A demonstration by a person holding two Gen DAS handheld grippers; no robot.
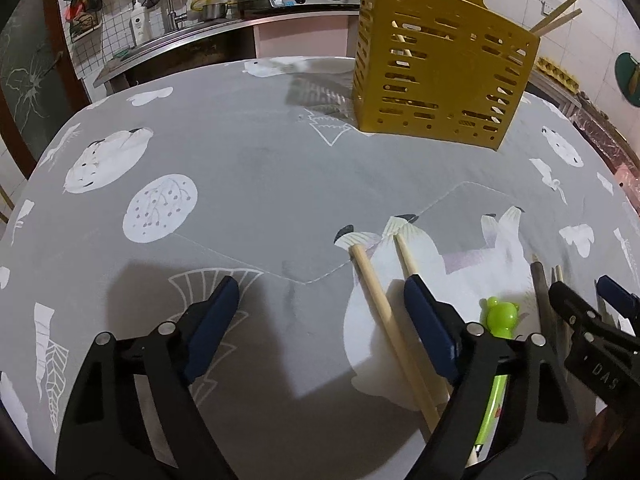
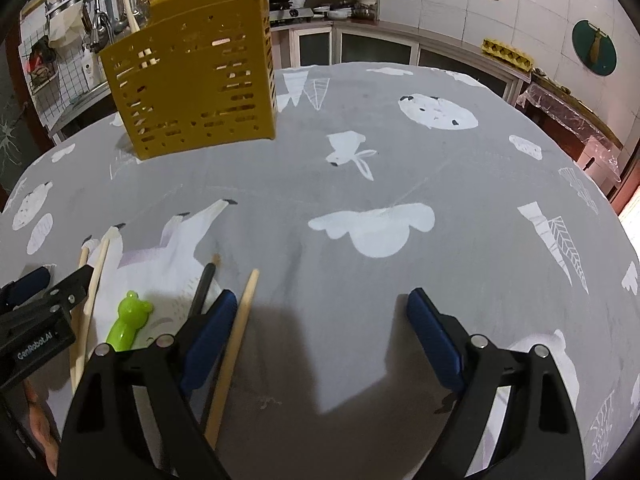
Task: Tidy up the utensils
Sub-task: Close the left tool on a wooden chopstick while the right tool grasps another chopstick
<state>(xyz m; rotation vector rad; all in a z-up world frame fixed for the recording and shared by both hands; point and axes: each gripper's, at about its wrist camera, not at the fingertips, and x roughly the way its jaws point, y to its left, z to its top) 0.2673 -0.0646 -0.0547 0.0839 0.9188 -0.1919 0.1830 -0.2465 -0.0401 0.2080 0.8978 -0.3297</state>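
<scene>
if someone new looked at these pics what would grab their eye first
The mustard-yellow slotted utensil holder stands upright at the far side of the grey patterned tablecloth, with a few sticks already poking out of its top. Nearer the cameras, a bright green bear-headed utensil lies among loose wooden chopsticks. The left gripper and right gripper hover over the cloth, jaws open and empty.

Yellow slotted utensil holder stands upright at the far side, a few chopsticks sticking out. Flat on the cloth near the front: two pale wooden chopsticks side by side, a green frog-handled utensil, a dark stick, another wooden chopstick.
</scene>
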